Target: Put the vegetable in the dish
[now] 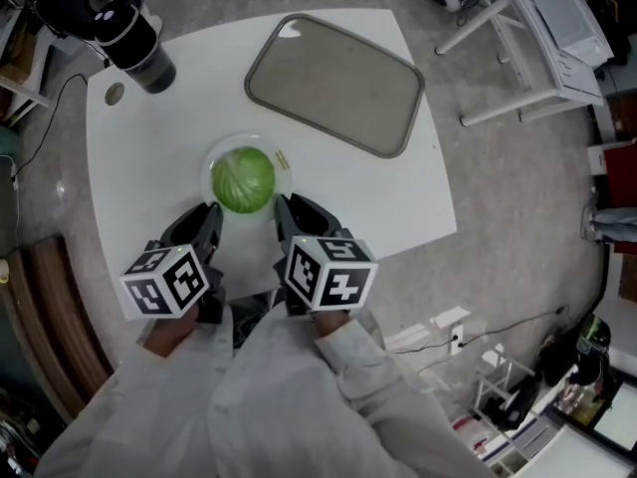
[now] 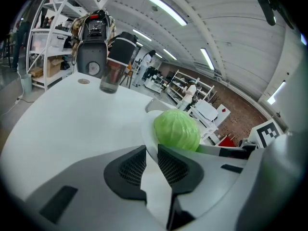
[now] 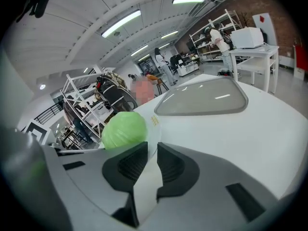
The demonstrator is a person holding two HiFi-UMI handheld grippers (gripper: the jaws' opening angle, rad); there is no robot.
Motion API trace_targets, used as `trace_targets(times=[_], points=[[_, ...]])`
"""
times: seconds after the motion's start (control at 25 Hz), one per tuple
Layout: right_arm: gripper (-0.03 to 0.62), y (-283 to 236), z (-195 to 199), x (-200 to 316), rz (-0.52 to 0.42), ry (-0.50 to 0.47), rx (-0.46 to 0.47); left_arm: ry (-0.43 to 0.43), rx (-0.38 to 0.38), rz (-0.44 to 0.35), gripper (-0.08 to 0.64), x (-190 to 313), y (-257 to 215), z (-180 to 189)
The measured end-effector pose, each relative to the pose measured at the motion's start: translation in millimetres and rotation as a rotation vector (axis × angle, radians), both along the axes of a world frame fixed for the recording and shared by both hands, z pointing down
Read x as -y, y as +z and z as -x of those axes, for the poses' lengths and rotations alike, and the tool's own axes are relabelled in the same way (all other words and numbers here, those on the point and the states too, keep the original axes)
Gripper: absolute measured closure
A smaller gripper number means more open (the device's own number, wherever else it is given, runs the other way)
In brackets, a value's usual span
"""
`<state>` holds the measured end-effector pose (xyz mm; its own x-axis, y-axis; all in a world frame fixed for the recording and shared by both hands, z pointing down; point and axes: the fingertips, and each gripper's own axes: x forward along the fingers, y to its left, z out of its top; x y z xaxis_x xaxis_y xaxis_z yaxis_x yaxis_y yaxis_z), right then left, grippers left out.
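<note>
In the head view, the left gripper [image 1: 211, 217] and the right gripper [image 1: 285, 211] sit close together at the near edge of a white plate [image 1: 286, 167]. One takes each side of the rim, probably so the load stays level and cannot tip. The cabbage [image 1: 244, 179] lies in the middle of the plate on the white table [image 1: 149, 157], well short of the grey tray [image 1: 335, 86] farther back. The left gripper view shows its jaws narrowed onto the thin plate edge, pinching it, with the cabbage just beyond the tips. Whether the plate is clear of the table I cannot tell. The right gripper view shows the same narrow pinch on the opposite rim, the tray lying empty ahead. The cabbage is a round, pale-green, tightly wrapped head, smooth and whole. It looks likely to roll if the plate tilts.
</note>
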<state>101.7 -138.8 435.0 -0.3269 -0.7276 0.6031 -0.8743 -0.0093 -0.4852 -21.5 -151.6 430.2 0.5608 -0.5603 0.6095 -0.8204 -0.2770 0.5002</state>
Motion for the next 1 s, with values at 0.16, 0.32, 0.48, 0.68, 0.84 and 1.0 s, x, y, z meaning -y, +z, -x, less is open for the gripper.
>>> trace_targets(times=[0.16,0.32,0.48,0.68,0.84,1.0], points=[[0.522,-1,-27,19,-0.008,-0.018,-0.001,-0.008,0.008,-0.018,0.500,18,-3,-27],[0.522,-7,-55,36,-0.019,-0.019,0.005,-0.014,0.007,-0.030,0.500,34,-9,-55],[0.522,-8,-81,53,-0.028,-0.018,0.004,-0.018,0.008,-0.044,0.500,51,-11,-81],[0.522,-4,-114,64,-0.015,-0.005,0.014,-0.001,0.007,-0.055,0.500,70,-11,-115],[0.522,0,-136,80,-0.010,0.006,0.010,0.017,0.002,-0.055,0.500,87,-6,-137],[0.522,5,-161,106,-0.007,0.008,0.004,0.021,0.005,-0.056,0.500,111,-1,-162]])
